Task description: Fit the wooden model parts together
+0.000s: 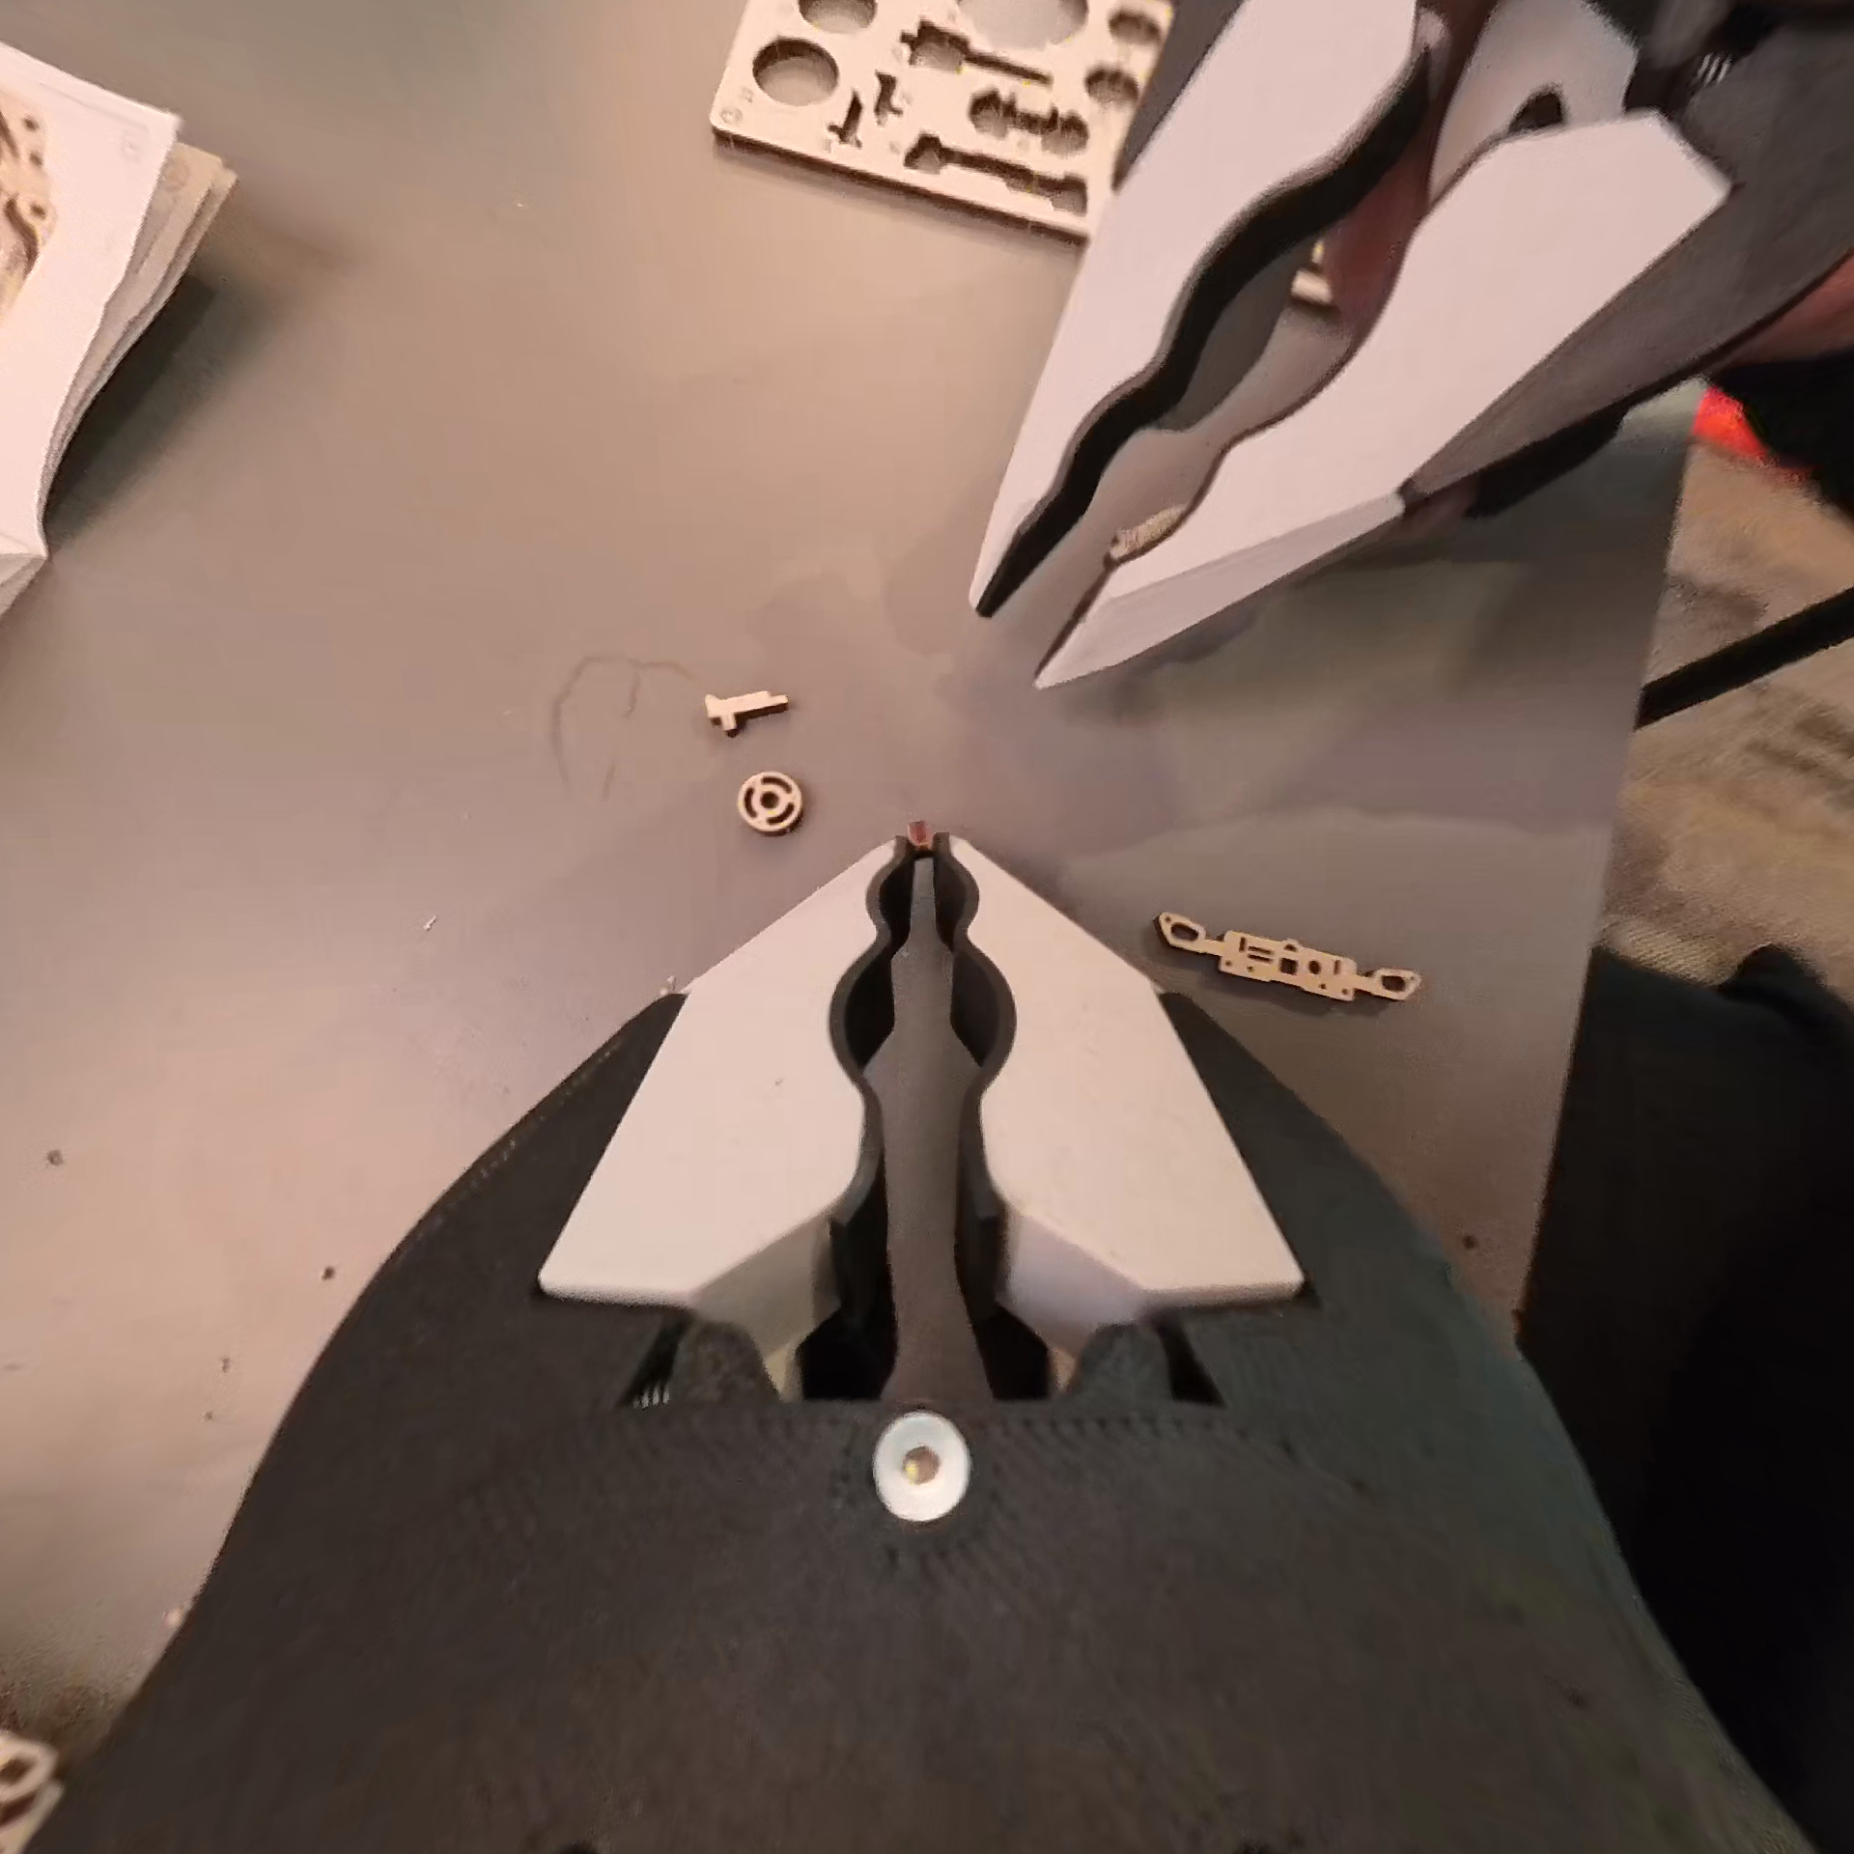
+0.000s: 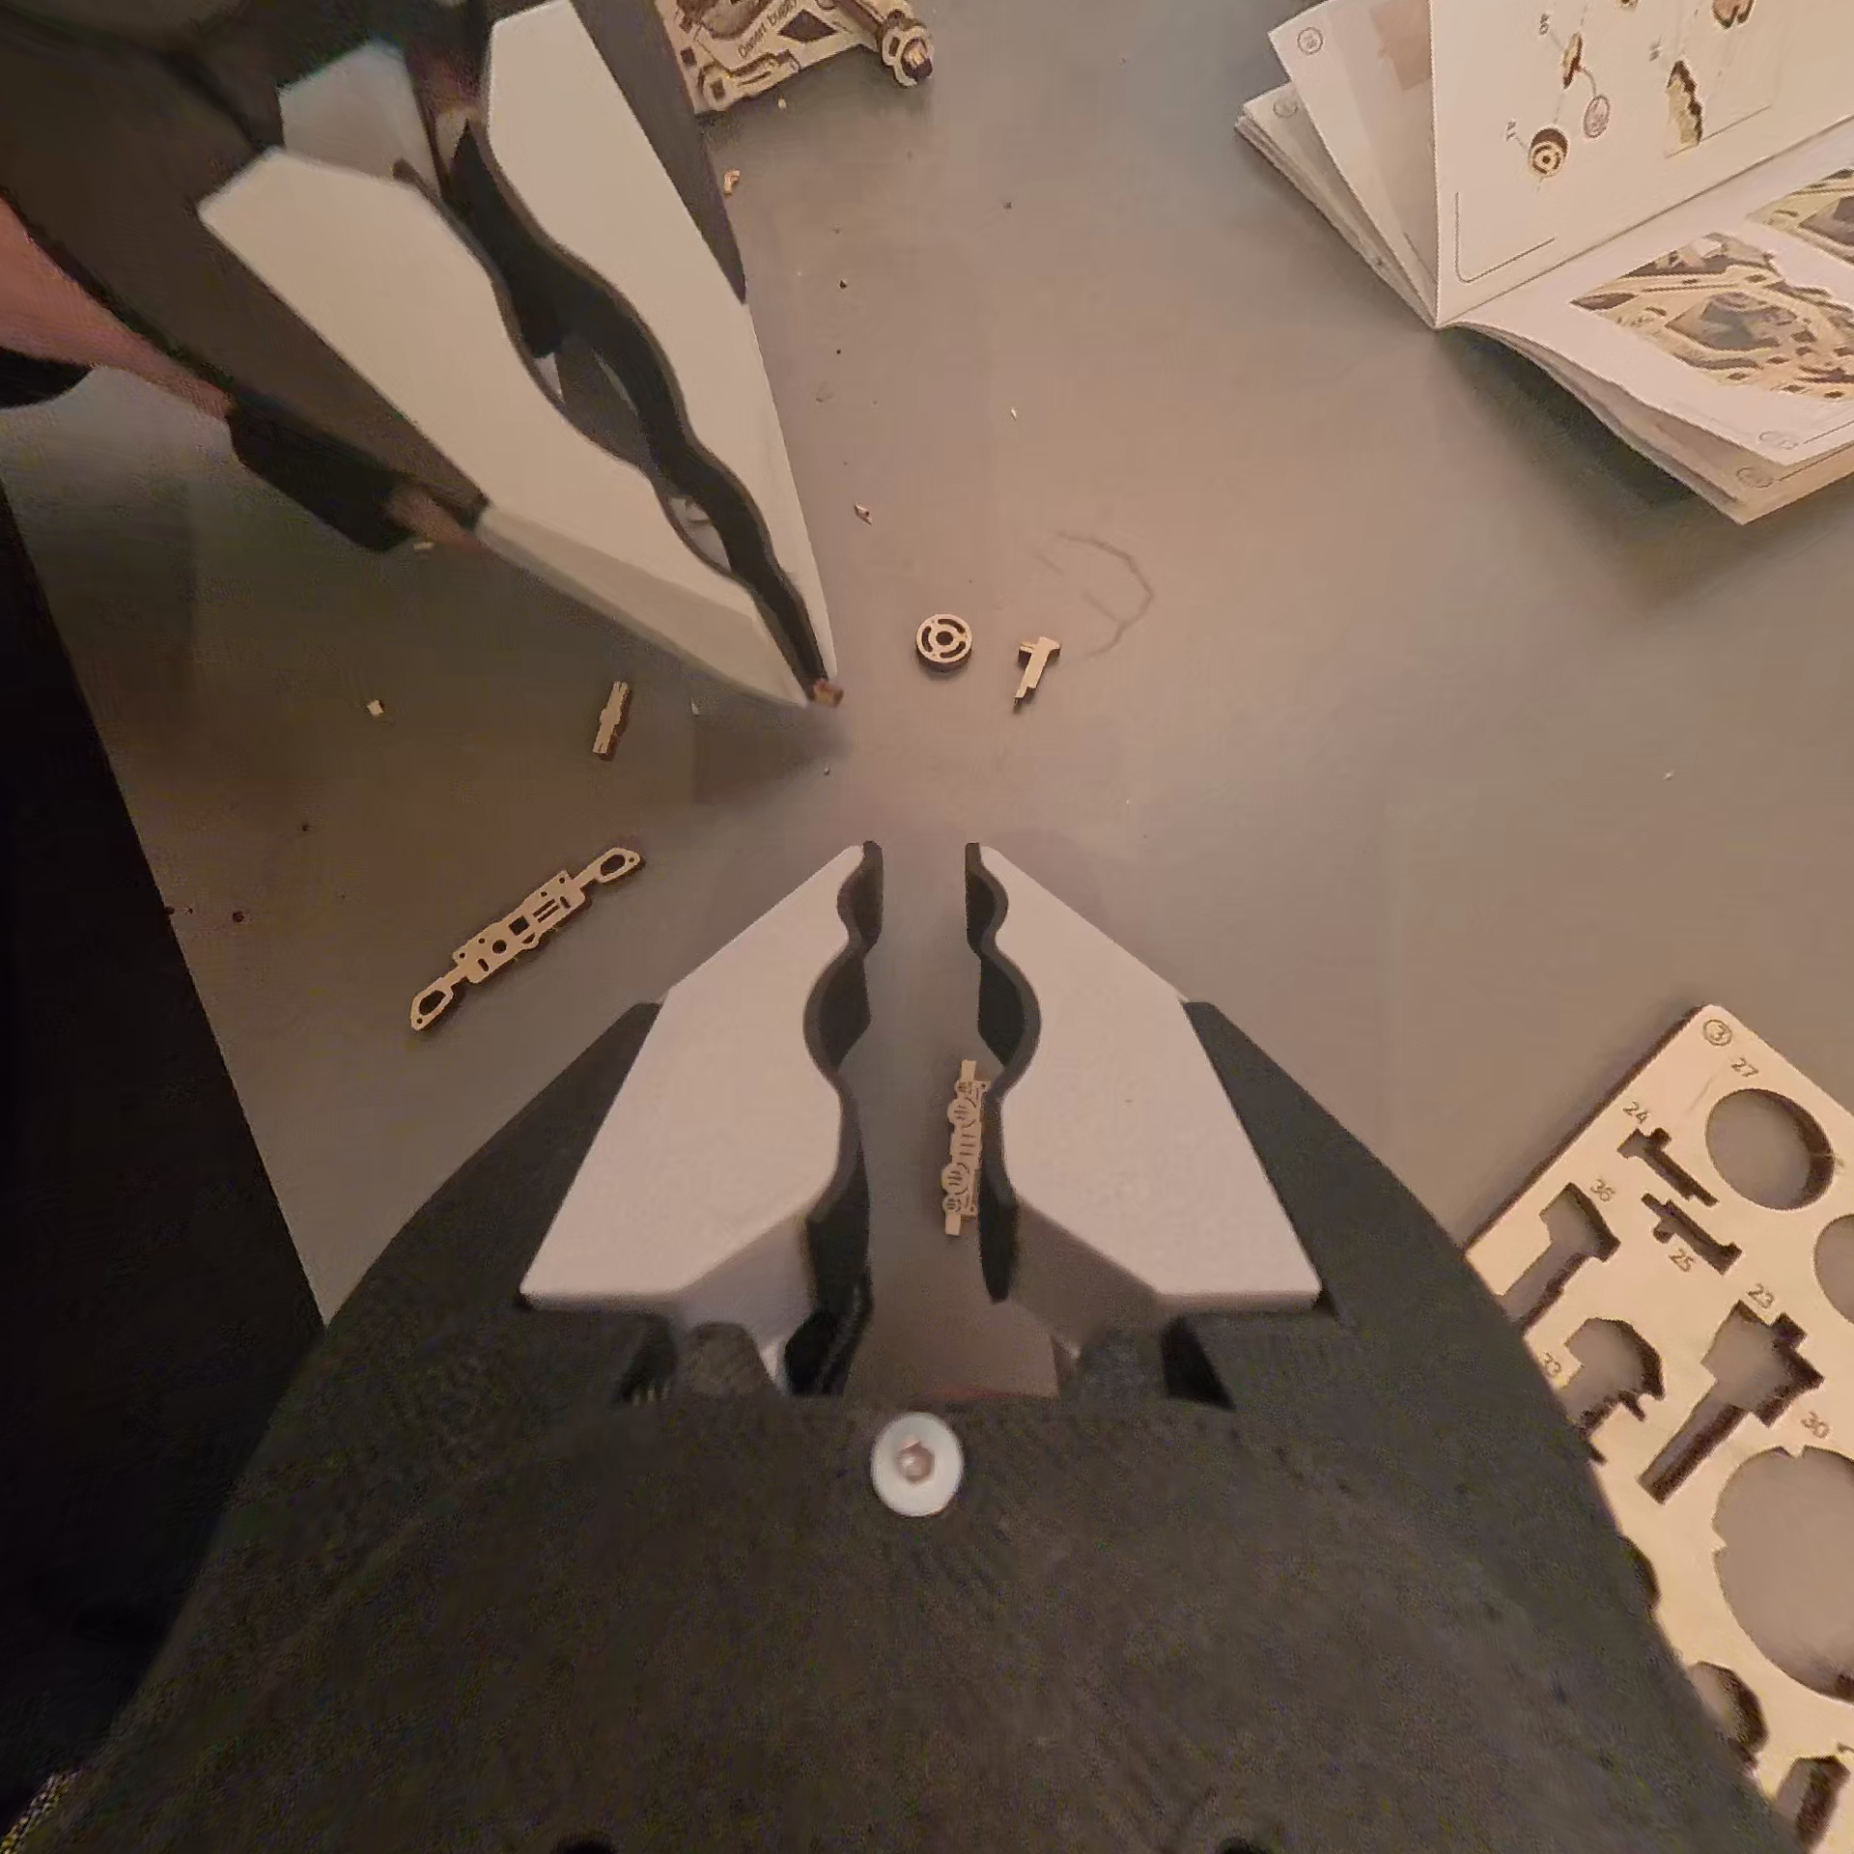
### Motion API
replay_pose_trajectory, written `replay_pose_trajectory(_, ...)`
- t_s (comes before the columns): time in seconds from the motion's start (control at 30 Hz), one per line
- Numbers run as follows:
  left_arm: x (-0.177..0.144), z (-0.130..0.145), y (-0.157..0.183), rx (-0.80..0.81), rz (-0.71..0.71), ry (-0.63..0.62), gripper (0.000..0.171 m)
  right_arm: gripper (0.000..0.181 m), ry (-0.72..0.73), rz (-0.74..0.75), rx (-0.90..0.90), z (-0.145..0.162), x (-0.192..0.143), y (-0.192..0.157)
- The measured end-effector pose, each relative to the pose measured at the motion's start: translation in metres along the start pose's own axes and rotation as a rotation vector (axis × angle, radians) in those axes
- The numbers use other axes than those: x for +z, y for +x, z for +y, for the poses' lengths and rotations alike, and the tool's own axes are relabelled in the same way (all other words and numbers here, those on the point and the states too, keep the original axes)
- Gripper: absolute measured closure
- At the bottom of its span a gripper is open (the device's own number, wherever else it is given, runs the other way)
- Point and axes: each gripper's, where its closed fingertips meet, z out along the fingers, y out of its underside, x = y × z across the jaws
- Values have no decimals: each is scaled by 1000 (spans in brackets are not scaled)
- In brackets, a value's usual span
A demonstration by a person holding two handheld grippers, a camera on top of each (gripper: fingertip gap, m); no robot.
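My left gripper [image 1: 918,853] is shut on a tiny wooden peg [image 1: 918,831] that pokes out of its tips; it also shows in the right wrist view [image 2: 818,682] with the peg [image 2: 829,692], just above the grey table. My right gripper [image 2: 921,853] is open, seen too in the left wrist view [image 1: 1013,642]. A small flat wooden part [image 2: 965,1149] sits in its gap against the right finger; I cannot tell if it lies on the table. A wooden ring [image 2: 944,640], an L-shaped part [image 2: 1035,667], a long pierced strip [image 2: 527,938] and a short bar [image 2: 610,718] lie loose.
A punched-out wooden parts sheet [image 2: 1706,1304] lies at the right, an open instruction booklet [image 2: 1605,251] at the far right, and a partly built model [image 2: 783,40] at the top. The table edge [image 2: 150,803] runs along the left, with dark clothing beyond it. My hands' fingertips stand some 5 cm from each other. Between my left fingertips and the partly built model [image 2: 783,40] there is roughly 20 cm.
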Motion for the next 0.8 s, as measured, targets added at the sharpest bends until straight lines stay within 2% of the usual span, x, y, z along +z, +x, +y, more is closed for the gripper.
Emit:
replay_pose_trajectory(0.2,-23,-26,3,-338,286,226,170,167,52,-34,21,-11,-4,-4)
replay_pose_trajectory(0.43,-45,-44,6,-495,486,366,171,168,184,-78,-19,-36,-17,-8)
replay_pose_trajectory(0.53,-48,-42,2,-512,486,372,171,168,183,-69,-56,-40,-14,-4)
replay_pose_trajectory(0.7,-49,-28,-9,-456,365,326,170,162,52,-44,-125,-30,15,2)
replay_pose_trajectory(0.8,-51,-25,-13,-453,342,329,171,162,-28,-39,-171,-24,35,2)
